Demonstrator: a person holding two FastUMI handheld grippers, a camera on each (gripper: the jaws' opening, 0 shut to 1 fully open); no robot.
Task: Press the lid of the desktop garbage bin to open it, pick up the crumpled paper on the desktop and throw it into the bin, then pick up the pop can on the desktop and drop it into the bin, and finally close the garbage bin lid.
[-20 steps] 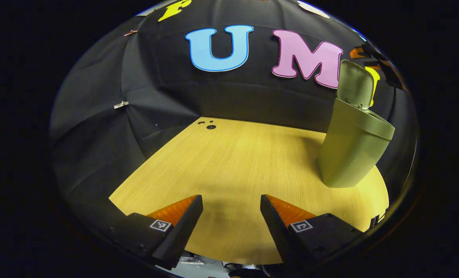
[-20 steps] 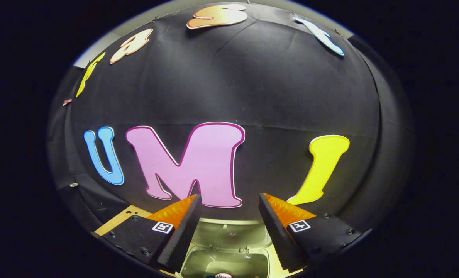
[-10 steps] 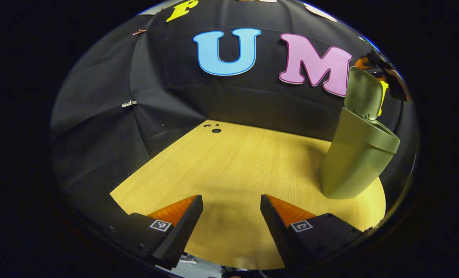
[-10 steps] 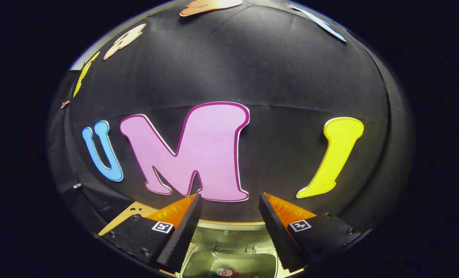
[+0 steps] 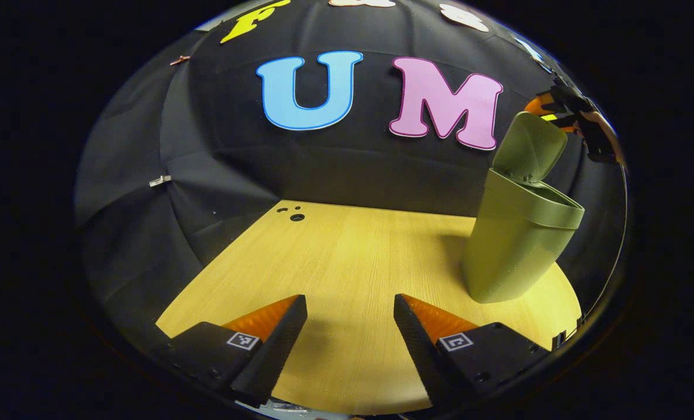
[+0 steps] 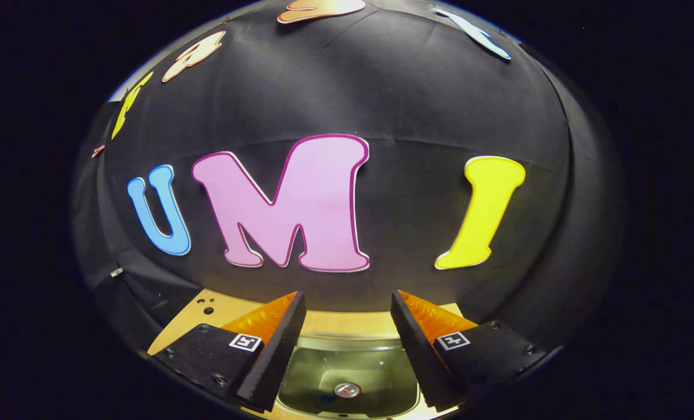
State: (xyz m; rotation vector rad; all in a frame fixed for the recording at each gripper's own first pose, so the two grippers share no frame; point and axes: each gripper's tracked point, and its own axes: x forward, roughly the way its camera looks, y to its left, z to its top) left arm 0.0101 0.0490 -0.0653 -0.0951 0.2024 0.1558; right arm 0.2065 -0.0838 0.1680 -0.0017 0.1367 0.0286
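Both tongs [image 5: 350,309] [image 6: 347,306] agape (bin [image 5: 519,245] below).

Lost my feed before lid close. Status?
Left gripper open, empty, low over the desktop. Right gripper open, empty, above the bin. Lid up; can inside. Nothing in the way.

In the right gripper view, the bin [image 6: 347,373] came into fuller sight below the right tool [image 6: 344,332], with more counter [image 6: 347,322] beyond it. In the left gripper view, the bin [image 5: 516,233] drifted left.
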